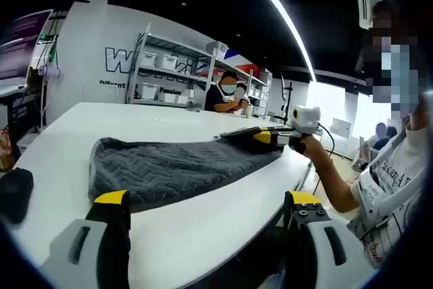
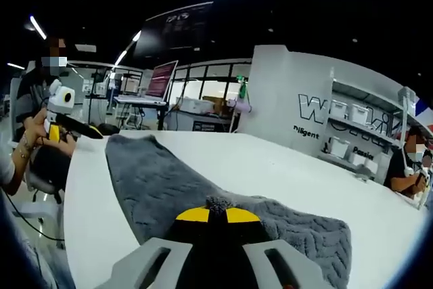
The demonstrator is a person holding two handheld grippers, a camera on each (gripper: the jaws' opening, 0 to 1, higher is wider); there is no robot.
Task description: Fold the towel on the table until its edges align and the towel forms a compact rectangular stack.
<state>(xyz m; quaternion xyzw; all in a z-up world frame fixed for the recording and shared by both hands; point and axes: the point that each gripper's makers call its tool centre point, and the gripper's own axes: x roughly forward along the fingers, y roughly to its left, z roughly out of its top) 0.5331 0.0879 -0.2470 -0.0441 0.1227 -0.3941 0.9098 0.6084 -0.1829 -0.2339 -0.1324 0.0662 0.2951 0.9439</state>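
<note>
A dark grey towel (image 1: 176, 164) with a zigzag weave lies stretched out on the white table (image 1: 203, 235). In the left gripper view my left gripper (image 1: 208, 199) is open, its yellow-tipped jaws spread wide just short of the towel's near end. At the far end my right gripper (image 1: 270, 137), held in a hand, grips the towel's edge. In the right gripper view the right gripper (image 2: 216, 214) is shut, with a tuft of the towel (image 2: 155, 181) pinched between its yellow tips. My left gripper (image 2: 67, 130) shows at the towel's other end by the table's edge.
A black object (image 1: 13, 193) lies on the table left of the towel. A person (image 1: 226, 93) sits at the table's far side, in front of shelves with white bins (image 1: 169, 62). The table edge (image 1: 298, 167) runs close along the towel's side.
</note>
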